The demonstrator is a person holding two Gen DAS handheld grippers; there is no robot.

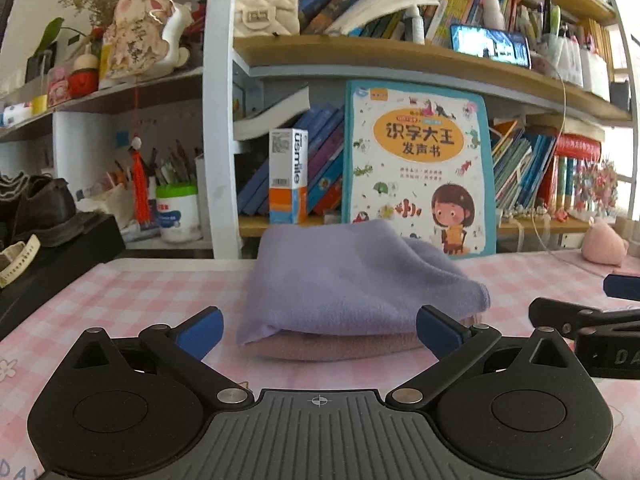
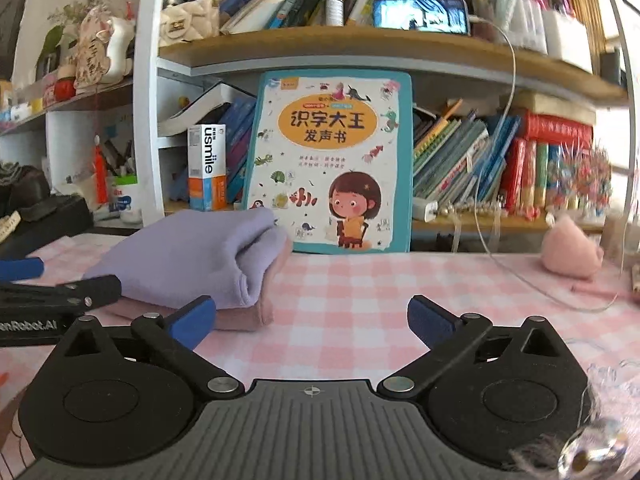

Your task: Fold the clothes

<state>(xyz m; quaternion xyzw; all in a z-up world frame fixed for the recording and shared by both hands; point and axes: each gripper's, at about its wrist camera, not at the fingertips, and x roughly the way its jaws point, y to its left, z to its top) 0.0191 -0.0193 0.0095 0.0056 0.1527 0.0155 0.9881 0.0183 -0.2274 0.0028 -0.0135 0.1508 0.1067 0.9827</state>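
A folded lavender garment (image 1: 352,276) lies on top of a folded dusty-pink garment (image 1: 340,346), the pair stacked on the pink-checked tablecloth (image 2: 360,300) in front of a children's book (image 1: 420,168) (propped against the shelf). The lavender piece is soft, fleecy, rounded at its fold. The left gripper (image 1: 320,332) and right gripper (image 2: 312,320) both have jaws spread wide, holding nothing

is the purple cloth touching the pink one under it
Touching. The left wrist view shows the folded purple cloth lying directly on the pink cloth, with no gap along their front edges; the right wrist view shows the same stack.
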